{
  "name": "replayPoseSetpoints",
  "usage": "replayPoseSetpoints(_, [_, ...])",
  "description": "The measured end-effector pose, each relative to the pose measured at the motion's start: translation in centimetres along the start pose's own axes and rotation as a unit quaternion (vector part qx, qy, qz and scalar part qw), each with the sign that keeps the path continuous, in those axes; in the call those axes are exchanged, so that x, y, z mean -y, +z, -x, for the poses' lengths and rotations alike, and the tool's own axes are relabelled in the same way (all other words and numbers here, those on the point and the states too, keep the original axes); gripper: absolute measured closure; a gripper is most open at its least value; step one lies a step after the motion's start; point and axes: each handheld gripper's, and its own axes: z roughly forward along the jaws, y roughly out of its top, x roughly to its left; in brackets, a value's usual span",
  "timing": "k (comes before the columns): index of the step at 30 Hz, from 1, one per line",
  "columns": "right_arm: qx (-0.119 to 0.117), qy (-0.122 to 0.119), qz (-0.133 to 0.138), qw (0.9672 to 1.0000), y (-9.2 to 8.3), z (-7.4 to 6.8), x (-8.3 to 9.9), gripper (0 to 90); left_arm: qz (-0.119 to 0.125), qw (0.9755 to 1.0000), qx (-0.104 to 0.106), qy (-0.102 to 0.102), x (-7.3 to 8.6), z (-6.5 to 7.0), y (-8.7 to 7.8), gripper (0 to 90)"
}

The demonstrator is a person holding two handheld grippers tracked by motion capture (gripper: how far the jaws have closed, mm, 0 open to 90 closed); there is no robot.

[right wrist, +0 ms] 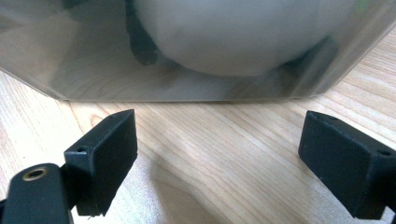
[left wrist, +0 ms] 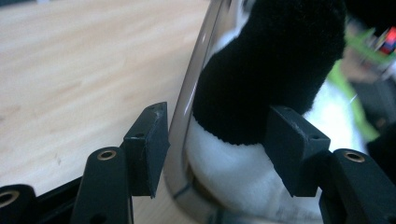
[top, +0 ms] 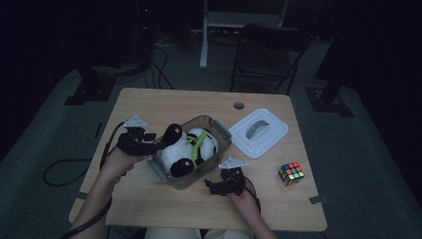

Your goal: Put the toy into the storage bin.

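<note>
Two grippers at clear box [top: 219,149] mid-table: left gripper [top: 158,143] half open astride box's left wall and plush panda [top: 189,145] inside, pads unpressed; right gripper [right wrist: 219,154] wide open, empty, near front wall.

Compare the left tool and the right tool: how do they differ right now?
The left tool straddles the clear container's rim, one pad outside the wall and one against the plush panda's black limb; the right tool stands open wider, over bare table just short of the container. The left tool sits at the container's left side, the right tool at its near side. Both point at the container.
</note>
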Motion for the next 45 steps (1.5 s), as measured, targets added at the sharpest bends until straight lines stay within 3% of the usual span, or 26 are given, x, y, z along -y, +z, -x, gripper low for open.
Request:
replayPoseSetpoints(4, [0.000,-0.001,-0.001,1.0000,0.0,0.0,0.0,11.4,-0.003,1.0000,-0.008,0.002,0.2,0.0,0.1,39.1])
replayPoseSetpoints(8, [0.000,-0.001,-0.001,1.0000,0.0,0.1,0.0,11.4,0.012,0.9999,-0.012,-0.003,0.0,0.2,-0.8,36.3])
replayPoseSetpoints(10, [-0.001,0.001,-0.002,1.0000,0.0,0.1,0.1,11.4,0.035,0.9993,0.003,-0.010,-0.3,0.4,-1.4,36.4])
replayPoseSetpoints(16, [-0.002,0.001,-0.004,1.0000,0.1,0.1,0.2,11.5,0.086,0.9962,0.003,-0.014,-2.3,0.9,-2.7,36.6])
replayPoseSetpoints(19, [-0.002,0.001,-0.004,1.0000,0.0,0.2,0.2,11.5,0.105,0.9944,0.005,-0.009,-3.2,1.4,-2.8,40.8])
replayPoseSetpoints(22, [-0.003,0.004,-0.003,1.0000,0.0,0.3,0.2,11.6,0.119,0.9928,0.010,-0.011,-3.7,1.7,-2.8,53.1])
replayPoseSetpoints(23, [-0.002,0.004,-0.003,1.0000,0.0,0.3,0.2,11.6,0.122,0.9924,0.014,-0.001,-4.1,2.1,-2.7,53.1])
replayPoseSetpoints(24, [-0.002,0.004,-0.003,1.0000,0.0,0.3,0.2,11.6,0.126,0.9919,0.012,0.003,-4.3,2.3,-2.6,61.8])
replayPoseSetpoints(27, [-0.003,0.004,-0.003,1.0000,0.0,0.3,0.2,11.6,0.121,0.9923,0.020,0.018,-4.7,2.9,-2.2,69.1])
replayPoseSetpoints(32, [-0.003,0.004,-0.003,1.0000,0.0,0.3,0.2,11.6,0.082,0.9954,0.006,0.049,-4.6,3.2,-1.2,72.7])
replayPoseSetpoints(45, [-0.003,0.004,-0.003,1.0000,0.0,0.3,0.2,11.6,0.045,0.9983,-0.015,0.034,-2.6,1.9,0.1,72.8])
